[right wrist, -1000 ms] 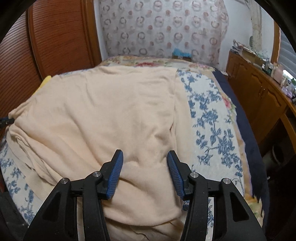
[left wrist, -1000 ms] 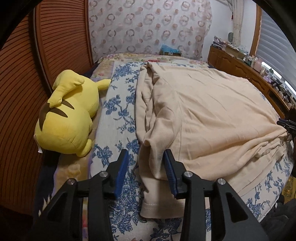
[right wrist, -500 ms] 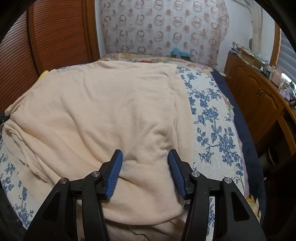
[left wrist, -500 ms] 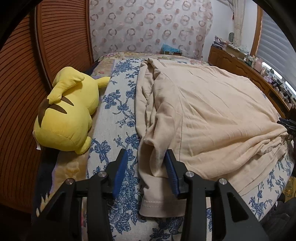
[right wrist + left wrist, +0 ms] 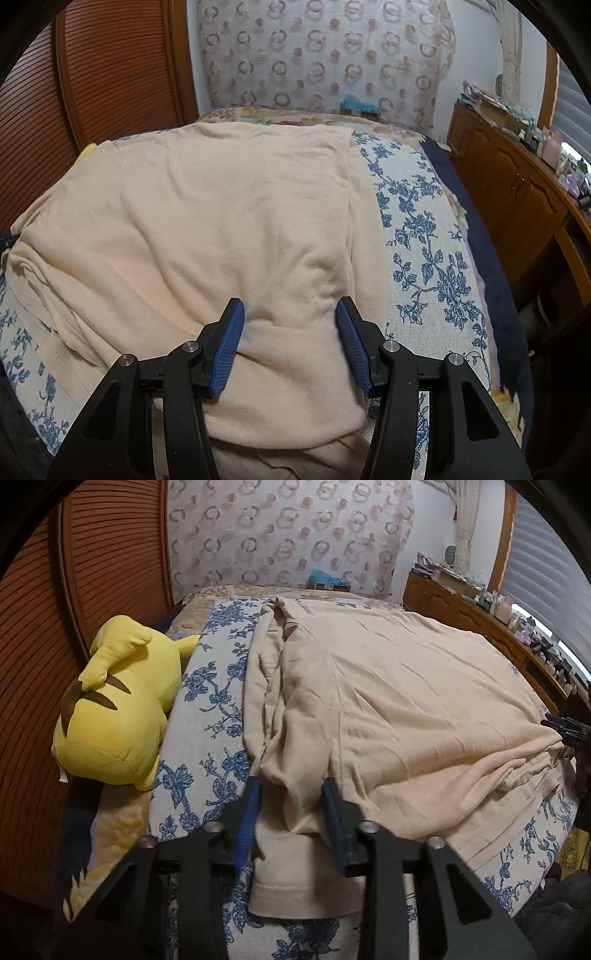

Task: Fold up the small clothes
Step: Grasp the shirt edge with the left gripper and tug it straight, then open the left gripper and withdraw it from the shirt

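Observation:
A cream garment [image 5: 406,709] lies spread over the blue-flowered bedspread [image 5: 207,716]. In the left wrist view my left gripper [image 5: 291,801] is open, its blue pads either side of a raised fold at the garment's near left edge, above a hemmed sleeve [image 5: 303,893]. In the right wrist view the same garment [image 5: 207,229] fills the bed. My right gripper [image 5: 290,325] is open, its jaws straddling a bunched fold near the garment's near right edge. The right gripper's tip [image 5: 565,731] shows at the far right of the left view.
A yellow plush toy [image 5: 114,709] lies against the wooden slatted wall [image 5: 33,635] at the left. A wooden dresser [image 5: 517,192] with clutter runs along the right. A patterned curtain [image 5: 325,62] hangs behind the bed. Bare bedspread [image 5: 417,236] lies right of the garment.
Both grippers have moved forward and lower onto the garment. The left jaws now reach around the fold. Both jaws stay open.

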{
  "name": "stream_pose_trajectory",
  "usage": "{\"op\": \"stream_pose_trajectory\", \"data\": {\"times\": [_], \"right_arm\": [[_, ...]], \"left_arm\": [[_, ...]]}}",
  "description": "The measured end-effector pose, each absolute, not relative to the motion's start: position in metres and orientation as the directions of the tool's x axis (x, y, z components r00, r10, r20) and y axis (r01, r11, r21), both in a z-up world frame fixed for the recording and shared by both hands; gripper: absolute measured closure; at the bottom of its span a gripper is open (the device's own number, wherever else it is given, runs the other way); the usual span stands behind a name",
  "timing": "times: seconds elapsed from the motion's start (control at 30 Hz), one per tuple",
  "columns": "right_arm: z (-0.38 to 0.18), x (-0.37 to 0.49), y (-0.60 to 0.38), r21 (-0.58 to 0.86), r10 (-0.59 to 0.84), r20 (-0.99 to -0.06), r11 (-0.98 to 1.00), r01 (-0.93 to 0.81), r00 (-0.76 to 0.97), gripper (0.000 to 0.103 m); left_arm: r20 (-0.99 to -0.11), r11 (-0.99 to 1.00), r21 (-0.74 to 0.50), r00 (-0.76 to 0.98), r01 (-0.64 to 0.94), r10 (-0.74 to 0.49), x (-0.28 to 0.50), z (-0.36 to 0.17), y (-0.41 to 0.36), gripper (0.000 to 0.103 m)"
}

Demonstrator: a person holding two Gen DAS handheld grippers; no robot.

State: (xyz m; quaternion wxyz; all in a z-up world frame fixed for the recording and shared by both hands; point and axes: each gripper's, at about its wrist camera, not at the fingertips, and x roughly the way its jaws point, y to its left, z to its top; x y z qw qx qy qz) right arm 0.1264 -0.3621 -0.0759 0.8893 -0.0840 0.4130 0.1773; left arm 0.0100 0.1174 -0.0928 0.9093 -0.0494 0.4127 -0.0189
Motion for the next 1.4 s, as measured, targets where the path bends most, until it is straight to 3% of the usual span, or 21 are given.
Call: {"op": "stream_pose_trajectory", "data": {"times": [0.07, 0.17, 0.37, 0.77, 1.4], "right_arm": [[-0.076, 0.126, -0.362, -0.008, 0.243, -0.765, 0.923, -0.386, 0.596, 0.050], [-0.076, 0.127, -0.363, -0.006, 0.244, -0.764, 0.923, -0.384, 0.597, 0.050], [-0.077, 0.126, -0.364, -0.004, 0.245, -0.764, 0.923, -0.384, 0.597, 0.050], [-0.078, 0.128, -0.366, 0.007, 0.252, -0.762, 0.924, -0.382, 0.596, 0.050], [-0.078, 0.124, -0.368, 0.048, 0.282, -0.753, 0.925, -0.378, 0.595, 0.050]], "left_arm": [[-0.748, 0.991, -0.133, 0.655, 0.010, -0.107, 0.011, -0.092, 0.115, 0.098], [-0.729, 0.991, -0.135, 0.675, 0.023, -0.115, 0.011, -0.087, 0.108, 0.102], [-0.625, 0.980, -0.185, 0.761, 0.070, -0.172, 0.006, -0.048, 0.096, 0.103], [-0.488, 0.960, -0.155, 0.827, 0.232, -0.279, 0.029, 0.015, 0.047, 0.103], [-0.440, 0.891, -0.097, 0.784, 0.443, -0.438, 0.072, 0.069, -0.054, 0.103]]}}
